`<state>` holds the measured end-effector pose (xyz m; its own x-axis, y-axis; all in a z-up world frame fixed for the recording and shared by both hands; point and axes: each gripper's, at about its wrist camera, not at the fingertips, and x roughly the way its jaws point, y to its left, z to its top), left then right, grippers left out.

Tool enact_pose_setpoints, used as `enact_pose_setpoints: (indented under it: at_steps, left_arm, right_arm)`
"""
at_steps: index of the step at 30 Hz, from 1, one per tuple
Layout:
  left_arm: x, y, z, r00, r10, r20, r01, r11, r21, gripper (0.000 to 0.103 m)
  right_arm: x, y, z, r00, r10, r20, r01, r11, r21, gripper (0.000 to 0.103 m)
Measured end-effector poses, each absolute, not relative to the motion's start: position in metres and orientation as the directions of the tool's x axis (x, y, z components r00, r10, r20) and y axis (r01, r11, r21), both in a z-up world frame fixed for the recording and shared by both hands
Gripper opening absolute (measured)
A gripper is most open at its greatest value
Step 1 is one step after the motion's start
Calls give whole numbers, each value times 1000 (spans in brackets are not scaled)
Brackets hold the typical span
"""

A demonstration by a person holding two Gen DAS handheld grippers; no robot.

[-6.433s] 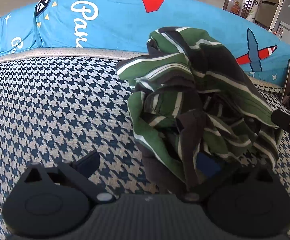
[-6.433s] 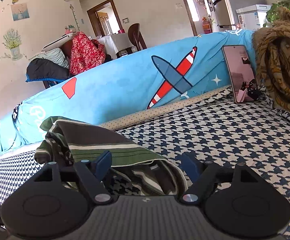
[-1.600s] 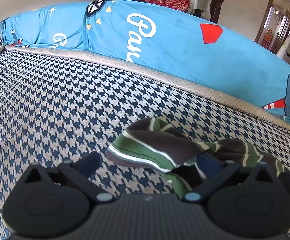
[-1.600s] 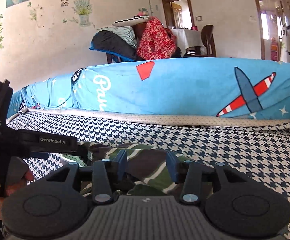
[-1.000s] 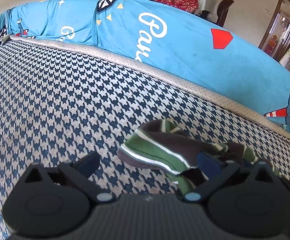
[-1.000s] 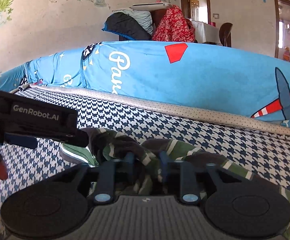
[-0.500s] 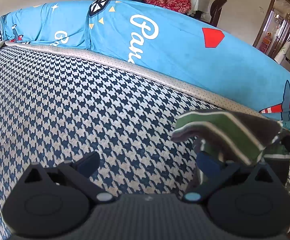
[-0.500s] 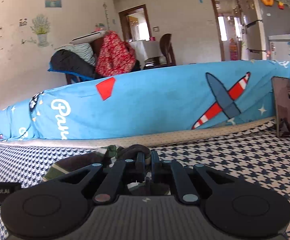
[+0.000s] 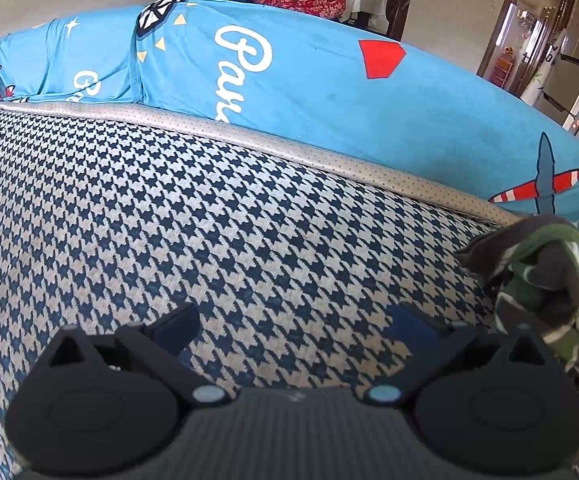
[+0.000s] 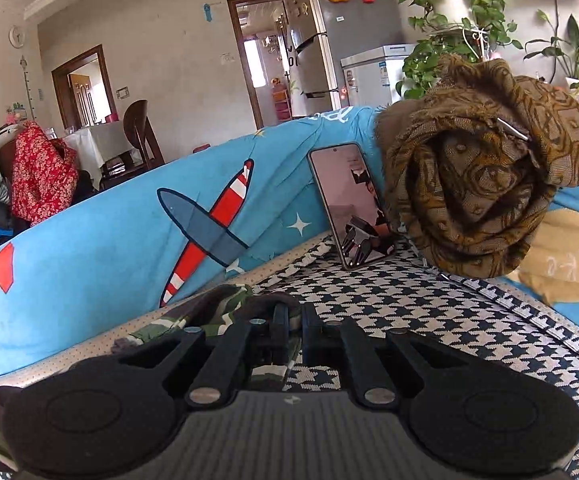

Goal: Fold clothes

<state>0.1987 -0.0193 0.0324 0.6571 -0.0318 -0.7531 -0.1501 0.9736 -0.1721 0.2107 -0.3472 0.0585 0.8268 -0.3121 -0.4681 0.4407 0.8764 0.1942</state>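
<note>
Over the houndstooth cushion (image 9: 209, 220), the striped garment (image 9: 541, 280) hangs bunched.

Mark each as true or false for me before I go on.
1. The right tool is shut on the green and dark striped garment. True.
2. The left tool grips the garment. False: its jaws stand open over bare houndstooth cover.
3. A phone leans upright against the blue printed cushion. True.
4. The brown patterned scarf lies flat, folded. False: it is bunched up.
</note>
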Motion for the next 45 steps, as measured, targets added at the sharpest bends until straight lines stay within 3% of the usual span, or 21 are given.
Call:
enact_pose_setpoints:
  at_steps: [6,13,19,26,30,33,38,41,45]
  left_arm:
    - [194,-40,31,661,-124,-741,-35,980,-195,103]
    - [185,-82,28,625,-319,-713,171,947,-273,103]
    - [186,-110,13,647,-272,-713,191,962,-194,103]
    - [198,-107,-3,637,-273,-721,151,961,-231,103]
    - [207,-107,-11,629,-268,-730,131,962,-241,103]
    - [211,-108,-16,626,-267,-732,123,962,-245,103]
    - [217,-106,-21,616,-286,-734,105,953,-284,103]
    - [219,-103,-22,618,-289,-731,98,951,-293,103]
    - [221,-99,-20,624,-278,-730,79,952,-295,103]
  right_arm:
    - [199,-350,65,847,-264,-462,393,896,208,13]
    - [193,-355,63,855,-162,-492,285,940,187,35]
    - [184,-362,53,839,-102,-534,227,958,173,42]
    - [189,-363,25,773,130,-622,88,948,307,58]
    - [196,-353,4,747,125,-653,76,960,271,64]
    - [199,-349,-6,749,126,-650,79,958,276,64]
    - [200,-339,-10,751,174,-638,53,946,319,37]
    - [199,-330,-13,749,211,-628,3,947,322,29]
    - [197,-319,-17,728,286,-623,-69,935,348,27]
